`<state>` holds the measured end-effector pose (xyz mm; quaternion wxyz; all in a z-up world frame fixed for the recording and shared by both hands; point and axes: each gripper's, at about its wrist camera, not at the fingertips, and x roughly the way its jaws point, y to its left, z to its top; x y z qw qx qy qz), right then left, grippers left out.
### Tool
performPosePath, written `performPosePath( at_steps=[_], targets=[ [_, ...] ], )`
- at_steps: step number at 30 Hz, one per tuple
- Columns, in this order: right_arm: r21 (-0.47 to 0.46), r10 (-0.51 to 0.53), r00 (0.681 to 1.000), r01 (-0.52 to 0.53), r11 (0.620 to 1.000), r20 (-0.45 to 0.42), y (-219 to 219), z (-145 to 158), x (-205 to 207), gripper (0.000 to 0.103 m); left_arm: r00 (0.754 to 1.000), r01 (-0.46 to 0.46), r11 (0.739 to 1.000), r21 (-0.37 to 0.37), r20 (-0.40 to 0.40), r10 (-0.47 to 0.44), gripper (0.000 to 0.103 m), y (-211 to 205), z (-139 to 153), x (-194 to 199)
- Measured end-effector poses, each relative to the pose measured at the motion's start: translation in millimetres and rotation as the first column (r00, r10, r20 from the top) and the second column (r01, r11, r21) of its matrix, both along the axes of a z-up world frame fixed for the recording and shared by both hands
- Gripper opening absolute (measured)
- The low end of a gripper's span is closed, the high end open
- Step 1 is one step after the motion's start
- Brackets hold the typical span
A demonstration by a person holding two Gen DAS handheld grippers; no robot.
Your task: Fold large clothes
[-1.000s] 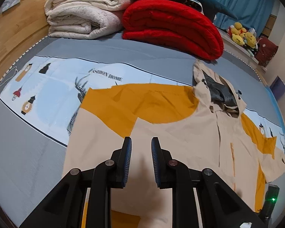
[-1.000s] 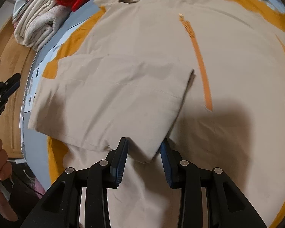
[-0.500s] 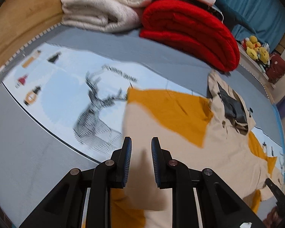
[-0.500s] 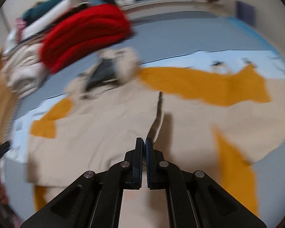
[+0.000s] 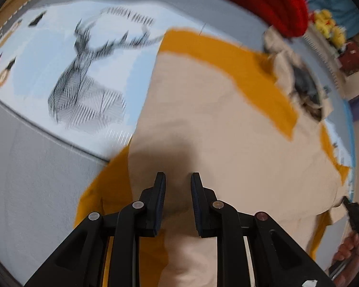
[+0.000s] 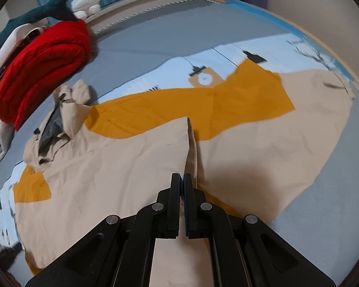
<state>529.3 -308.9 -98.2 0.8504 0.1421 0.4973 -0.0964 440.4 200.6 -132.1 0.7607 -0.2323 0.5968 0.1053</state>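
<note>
Jacket (image 6: 103, 179) soft, light; we'd take its hem. Right gripper (image 6: 182, 179) jaws closed, probably pinching fabric; left gripper (image 5: 178, 184) jaws open.

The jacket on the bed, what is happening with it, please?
A person with a tool in each hand is folding the beige and orange jacket spread on the bed. The right tool is shut on a folded flap's edge. The left tool is open over the fabric, gripping nothing.
</note>
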Motion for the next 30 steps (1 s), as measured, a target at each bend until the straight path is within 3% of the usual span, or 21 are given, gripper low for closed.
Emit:
performPosePath(
  at_steps=[2,5,8,9,12,15,18,23,26,28,30],
  targets=[
    [-0.031,-0.058,0.997,0.06,0.998,0.044,-7.3,7.6,-4.1,0.008,1.0,-0.009,1.0,0.024,-0.024,0.01,0.019,-0.1,-3.4,-1.5],
    [0.022,-0.056,0.992,0.054,0.998,0.114,-10.9,18.0,-4.4,0.011,1.0,-0.001,0.998,0.063,-0.004,0.001,0.019,-4.4,5.6,-2.9],
    [0.132,0.029,0.996,-0.04,0.991,0.08,-2.1,6.0,4.9,0.035,1.0,0.018,0.999,0.034,0.014,-0.018,0.019,-9.8,6.0,-4.1],
    [0.197,0.06,0.997,-0.068,0.978,0.044,1.0,-5.9,9.0,0.036,1.0,0.025,0.999,0.034,-0.013,-0.025,0.019,-10.8,-1.4,-5.4],
    [0.26,0.094,0.992,-0.068,0.963,-0.086,4.9,-39.3,13.7,0.036,0.998,0.012,0.999,0.044,-0.067,-0.009,0.019,-8.5,-17.0,-10.1],
    [0.242,0.057,0.98,-0.009,0.97,-0.191,-0.8,-63.4,13.2,0.036,0.999,0.024,0.998,0.066,-0.039,-0.021,0.019,-14.5,-5.2,-11.5],
    [0.239,0.047,0.982,-0.002,0.971,-0.182,-4.5,-60.2,12.6,0.036,0.998,0.055,0.998,0.032,0.015,-0.056,0.019,-23.4,3.7,-10.7],
    [0.162,0.047,0.988,-0.023,0.986,-0.15,-2.9,-48.1,13.4,0.036,0.995,0.057,0.998,0.002,-0.081,-0.057,0.02,-23.7,-23.0,-13.0],
    [0.137,0.027,0.993,-0.012,0.99,-0.113,-6.6,-38.2,11.5,0.036,0.996,0.082,0.996,0.032,-0.031,-0.081,0.02,-30.5,-6.2,-12.8],
    [0.143,0.07,0.995,-0.059,0.988,-0.073,-4.6,-29.6,11.9,0.036,0.994,0.112,0.993,0.036,-0.003,-0.112,0.023,-35.7,-1.5,-13.9],
    [0.169,0.113,0.99,-0.098,0.981,-0.081,-0.1,-32.5,14.3,0.036,0.992,0.122,0.992,0.04,-0.033,-0.121,0.025,-39.4,-11.1,-15.6]
  ],
)
